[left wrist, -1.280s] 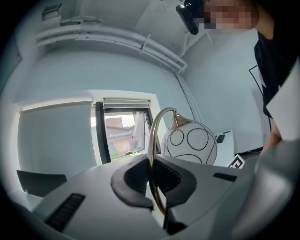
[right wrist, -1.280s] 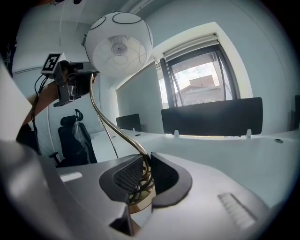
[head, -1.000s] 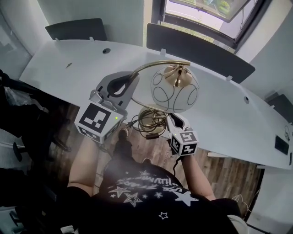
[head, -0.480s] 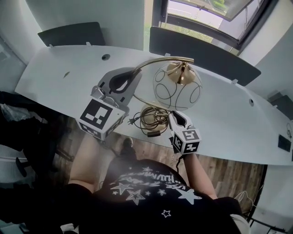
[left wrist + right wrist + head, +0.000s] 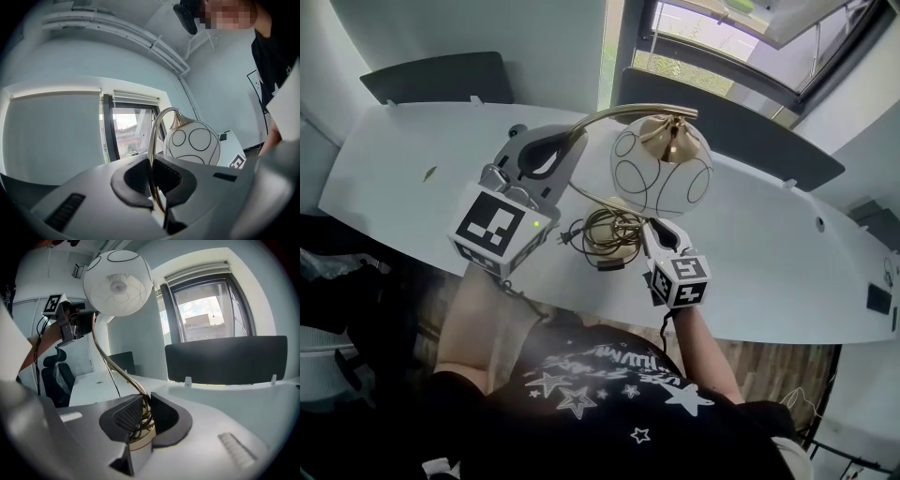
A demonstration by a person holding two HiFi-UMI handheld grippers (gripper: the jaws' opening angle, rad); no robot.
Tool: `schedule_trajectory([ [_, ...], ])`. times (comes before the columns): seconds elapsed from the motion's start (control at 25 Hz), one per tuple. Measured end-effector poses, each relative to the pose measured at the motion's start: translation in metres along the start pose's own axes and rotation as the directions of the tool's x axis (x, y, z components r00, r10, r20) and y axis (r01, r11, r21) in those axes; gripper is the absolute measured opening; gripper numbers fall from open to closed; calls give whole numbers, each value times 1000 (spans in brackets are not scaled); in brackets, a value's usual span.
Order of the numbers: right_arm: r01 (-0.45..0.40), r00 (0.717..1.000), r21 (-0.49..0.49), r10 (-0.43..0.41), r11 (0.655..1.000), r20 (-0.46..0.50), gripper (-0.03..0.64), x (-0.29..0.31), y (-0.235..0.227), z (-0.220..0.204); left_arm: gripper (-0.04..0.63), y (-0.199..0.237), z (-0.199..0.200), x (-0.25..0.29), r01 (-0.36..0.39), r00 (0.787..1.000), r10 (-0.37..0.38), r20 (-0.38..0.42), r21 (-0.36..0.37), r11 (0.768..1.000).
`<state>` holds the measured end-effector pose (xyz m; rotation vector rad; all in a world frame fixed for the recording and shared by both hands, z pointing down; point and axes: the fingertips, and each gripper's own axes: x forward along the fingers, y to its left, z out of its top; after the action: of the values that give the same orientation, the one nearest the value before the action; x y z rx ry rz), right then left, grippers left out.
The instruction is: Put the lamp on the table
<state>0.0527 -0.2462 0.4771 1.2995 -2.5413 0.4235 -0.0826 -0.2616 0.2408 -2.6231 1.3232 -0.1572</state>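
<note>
The lamp has a white globe shade point(image 5: 661, 173) with black line circles, a curved brass arm point(image 5: 609, 117) and a brass base point(image 5: 609, 230) wrapped in coiled black cord. It hangs just above the white table point(image 5: 403, 150), near its front edge. My left gripper point(image 5: 558, 157) is shut on the brass arm point(image 5: 152, 140), with the globe point(image 5: 194, 145) beyond it. My right gripper point(image 5: 652, 230) is shut on the base and its cord point(image 5: 140, 427). From there the arm point(image 5: 105, 357) rises to the globe point(image 5: 117, 282).
Two dark panels point(image 5: 441, 75) point(image 5: 741, 127) stand along the table's far edge, with a window point(image 5: 722, 42) behind them. A small dark scrap point(image 5: 429, 172) lies on the table at the left. A black chair point(image 5: 328, 281) stands below the table's near left edge.
Both grippers have carried the lamp forward. Its base and cord hung over the floor at the table's near edge before; now they are above the tabletop.
</note>
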Motion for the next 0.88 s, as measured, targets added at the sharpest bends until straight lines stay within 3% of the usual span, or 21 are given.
schedule_trajectory([
  [0.44,44,998,19,-43,999,-45,44,82,5,18,5,86,-28,29,39,999,-39,19,-33,999],
  [0.68,63,997,43,-61,997,-54,44,106,6,24,5,107,-37,40,73,997,-73,9,-31,997],
  [0.88,85,995,61,-82,995,-54,44,134,9,28,5,133,-48,45,57,998,-57,22,-25,998],
])
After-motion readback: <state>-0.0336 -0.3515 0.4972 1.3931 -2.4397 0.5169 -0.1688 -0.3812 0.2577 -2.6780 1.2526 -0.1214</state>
